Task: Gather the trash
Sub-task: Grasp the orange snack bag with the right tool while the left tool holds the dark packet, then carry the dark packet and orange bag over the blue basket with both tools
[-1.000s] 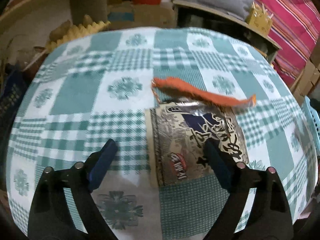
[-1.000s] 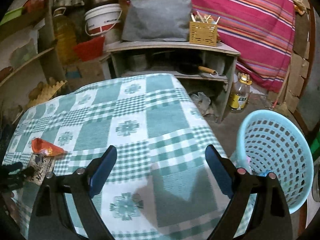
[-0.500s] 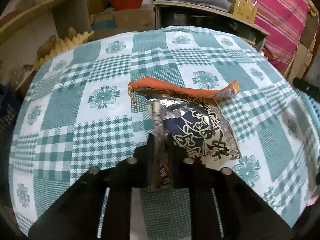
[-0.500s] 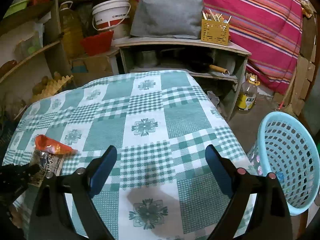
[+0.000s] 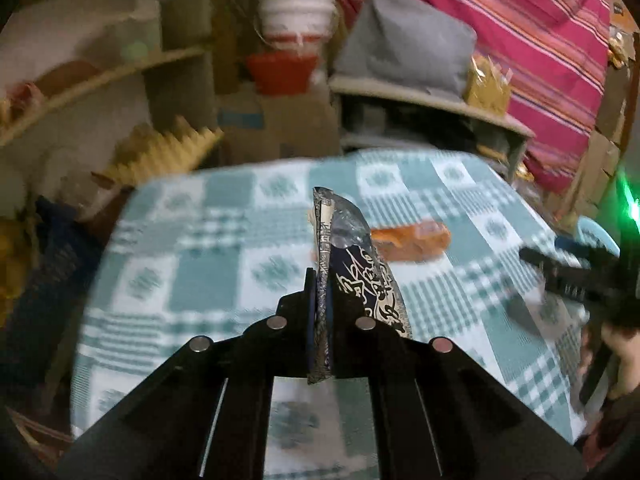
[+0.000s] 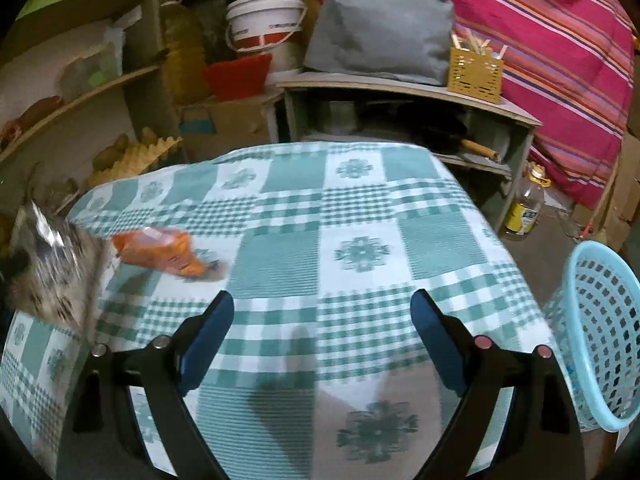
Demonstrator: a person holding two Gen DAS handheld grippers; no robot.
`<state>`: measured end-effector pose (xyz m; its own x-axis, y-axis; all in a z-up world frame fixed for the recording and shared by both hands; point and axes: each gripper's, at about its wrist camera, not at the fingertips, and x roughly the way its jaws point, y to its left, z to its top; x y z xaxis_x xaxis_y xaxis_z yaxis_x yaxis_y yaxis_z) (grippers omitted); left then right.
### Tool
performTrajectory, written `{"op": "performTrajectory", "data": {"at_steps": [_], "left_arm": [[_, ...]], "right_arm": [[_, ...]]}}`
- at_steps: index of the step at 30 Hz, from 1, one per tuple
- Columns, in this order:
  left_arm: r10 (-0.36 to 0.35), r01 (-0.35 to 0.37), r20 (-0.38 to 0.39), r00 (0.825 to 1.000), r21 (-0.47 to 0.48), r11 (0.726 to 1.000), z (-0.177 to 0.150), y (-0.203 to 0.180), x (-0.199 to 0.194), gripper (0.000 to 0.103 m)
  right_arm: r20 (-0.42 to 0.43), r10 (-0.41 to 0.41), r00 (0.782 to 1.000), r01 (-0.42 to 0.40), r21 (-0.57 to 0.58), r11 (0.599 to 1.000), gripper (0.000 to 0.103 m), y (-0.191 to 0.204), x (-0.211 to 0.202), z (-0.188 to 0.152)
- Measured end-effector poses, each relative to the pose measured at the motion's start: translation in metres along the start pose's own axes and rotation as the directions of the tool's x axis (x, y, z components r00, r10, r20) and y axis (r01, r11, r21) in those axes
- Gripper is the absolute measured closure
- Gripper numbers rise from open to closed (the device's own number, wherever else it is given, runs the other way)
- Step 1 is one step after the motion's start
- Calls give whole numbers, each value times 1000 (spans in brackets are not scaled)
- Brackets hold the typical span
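The left gripper (image 5: 319,312) is clamped on the edge of a dark printed foil snack bag (image 5: 352,264), which hangs above the checked tablecloth (image 5: 224,248), clear of it as far as the blur lets me tell. The right gripper (image 6: 322,340) has its fingers wide apart with nothing between them and hovers over the near part of the cloth. An orange wrapper (image 6: 160,254) lies flat on the cloth, just beyond the bag in the left wrist view. The blue basket (image 6: 600,336) stands on the floor off the right side of the table. The step in hand looks like carrying the bag to the basket: keep the pinch tight since only a thin edge is held, swing it across without dragging the orange wrapper, pass clear of the right gripper, and let go only once the bag is over the basket mouth. The right gripper could probably take the orange wrapper meanwhile. Count: two pieces of trash visible, one basket, two grippers.
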<state>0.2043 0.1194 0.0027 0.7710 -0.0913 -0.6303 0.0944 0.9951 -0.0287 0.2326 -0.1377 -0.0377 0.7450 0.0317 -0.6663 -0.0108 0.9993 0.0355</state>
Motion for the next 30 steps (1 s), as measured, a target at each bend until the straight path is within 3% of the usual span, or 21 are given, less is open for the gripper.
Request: {"op": "performTrajectory", "data": {"at_steps": [3, 11, 19, 24, 25, 27, 29, 30], "left_arm": [[53, -51, 53, 997, -45, 998, 9, 16, -9, 100], [145, -132, 91, 985, -136, 982, 26, 47, -1, 100], [153, -138, 60, 986, -201, 970, 25, 76, 14, 100], [144, -132, 38, 989, -220, 967, 19, 85, 19, 100], [141, -129, 35, 989, -225, 966, 18, 86, 20, 100], [136, -125, 31, 990, -232, 965, 17, 87, 22, 100], [140, -129, 33, 990, -227, 965, 17, 86, 22, 100], [144, -133, 34, 989, -220, 966, 17, 85, 22, 100]], "right_arm": [[-5, 13, 1000, -13, -30, 999, 15, 14, 4, 0], [-61, 112, 992, -116, -69, 991, 15, 62, 37, 8], [-191, 136, 972, -164, -141, 976, 15, 112, 69, -7], [-209, 114, 971, -152, -178, 972, 15, 119, 71, -12], [-209, 116, 971, -155, -181, 971, 17, 119, 71, -12], [-199, 129, 971, -168, -192, 967, 30, 121, 69, -12], [-188, 133, 973, -171, -207, 963, 53, 124, 66, -11], [-187, 137, 973, -176, -213, 961, 57, 126, 65, -10]]}}
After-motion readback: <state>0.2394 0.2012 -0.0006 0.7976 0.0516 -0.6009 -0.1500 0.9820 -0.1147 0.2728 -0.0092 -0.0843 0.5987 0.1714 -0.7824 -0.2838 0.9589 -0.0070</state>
